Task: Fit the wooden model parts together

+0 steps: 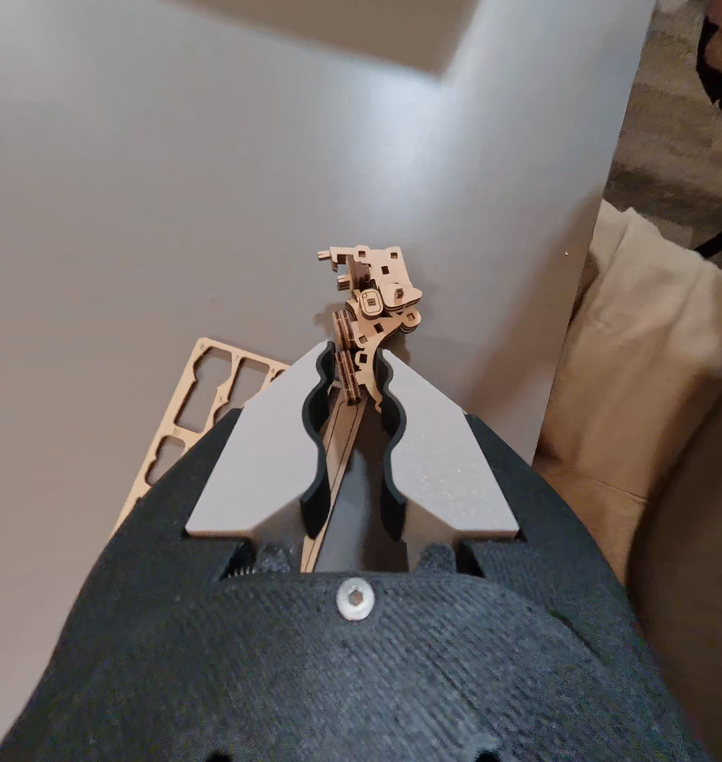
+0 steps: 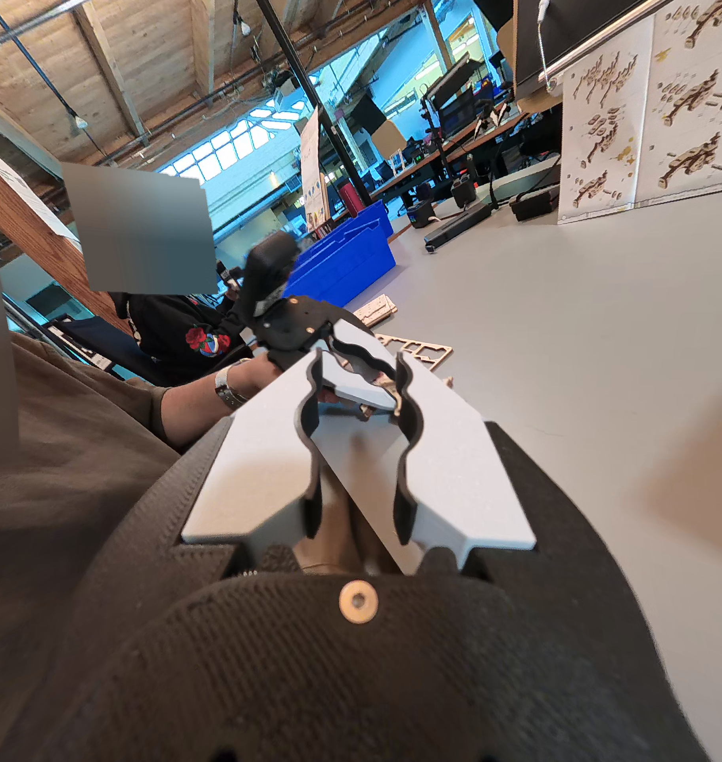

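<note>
My left gripper point(image 1: 357, 365) is shut on the lower end of a small, partly assembled wooden model point(image 1: 378, 297). It holds the model upright over the grey table point(image 1: 165, 198). A punched-out wooden parts sheet point(image 1: 211, 408) lies flat under and left of the fingers. In the right wrist view my right gripper point(image 2: 359, 365) is open and empty, hovering near the table's front edge. It points at the left gripper point(image 2: 392, 387), which is close ahead. The model is mostly hidden there behind the fingers.
The table's edge runs down the right of the left wrist view, with beige fabric point(image 1: 639, 371) beyond it. The parts sheet point(image 2: 421, 350), a small stack of wooden pieces point(image 2: 376, 311), blue bins point(image 2: 343, 255) and upright instruction sheets point(image 2: 648, 123) are on the table. A person in black sits behind. Some 15 centimeters of space lies between my two pairs of fingers.
</note>
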{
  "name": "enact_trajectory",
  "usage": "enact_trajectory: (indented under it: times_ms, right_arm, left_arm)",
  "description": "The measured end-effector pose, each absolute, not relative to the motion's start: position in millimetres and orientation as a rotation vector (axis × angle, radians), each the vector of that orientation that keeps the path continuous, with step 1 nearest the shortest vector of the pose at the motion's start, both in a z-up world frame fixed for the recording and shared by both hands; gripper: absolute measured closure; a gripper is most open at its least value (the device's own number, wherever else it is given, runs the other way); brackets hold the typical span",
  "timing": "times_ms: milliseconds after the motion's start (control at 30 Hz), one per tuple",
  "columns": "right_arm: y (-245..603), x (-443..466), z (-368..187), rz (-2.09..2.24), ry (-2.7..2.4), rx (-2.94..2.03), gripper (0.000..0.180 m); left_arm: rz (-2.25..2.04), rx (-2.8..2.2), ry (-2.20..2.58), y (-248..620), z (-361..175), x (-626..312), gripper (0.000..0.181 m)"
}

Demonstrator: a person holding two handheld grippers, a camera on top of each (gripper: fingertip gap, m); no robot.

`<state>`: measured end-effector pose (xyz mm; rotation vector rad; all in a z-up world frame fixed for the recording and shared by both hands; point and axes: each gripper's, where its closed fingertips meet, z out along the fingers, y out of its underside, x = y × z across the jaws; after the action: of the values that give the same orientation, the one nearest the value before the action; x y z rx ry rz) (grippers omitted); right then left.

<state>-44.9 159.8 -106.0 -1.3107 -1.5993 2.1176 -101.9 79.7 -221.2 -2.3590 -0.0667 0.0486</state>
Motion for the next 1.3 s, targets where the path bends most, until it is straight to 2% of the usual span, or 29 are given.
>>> enact_trajectory:
  times_ms: [367,800,1300]
  right_arm:
    - [146,-44,-117,1.906,-1.758,-1.239,0.141]
    - [105,-30,-91,1.739,-1.831,-1.019,0.131]
    - [98,-21,-89,1.689,-1.889,-0.972,0.152]
  left_arm:
    - [0.829,-1.910,0.556,95,-163,-86,0.164]
    - [0.709,-1.541,0.528,88,-103,-50,0.164]
    - [0.668,-1.502,0.506,94,-97,-40,0.164]
